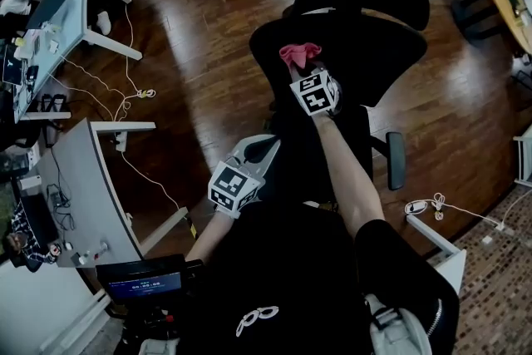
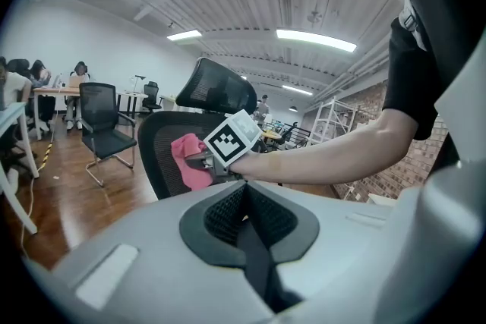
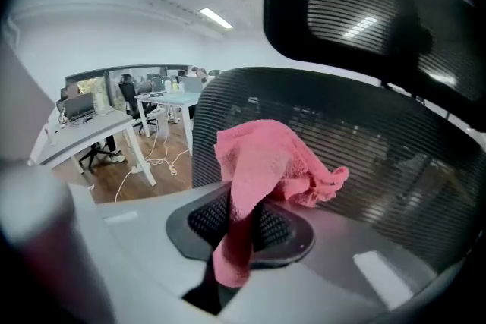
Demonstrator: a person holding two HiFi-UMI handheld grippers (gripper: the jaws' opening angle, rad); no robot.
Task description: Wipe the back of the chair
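While the right gripper (image 3: pixel 239 228) has its jaws closed tight on a soft pink woven cloth (image 3: pixel 262 163), the left gripper (image 2: pixel 247 220) hangs back near the person's body with its jaws brought together on nothing. The cloth sits high on the black mesh back of the office chair (image 3: pixel 395 163), just under the curved black headrest (image 3: pixel 357 11), and seems to rest against the mesh, though contact is hard to confirm from these angles.

The cloth looks light and limp. One end is pinched between the pads and the rest flops forward in a loose bunch, so a grip near the middle of the wad should keep a broad face on the chair. The mesh is probably taut but springy (firm pressure may bow it), and the chair could swivel or roll. Its rigid rim would be the better place to steady it.

No brand is legible. Only the black-and-white square markers on the gripper cubes show, and the lit dark screen (image 1: pixel 143 285) carries text too small to read.
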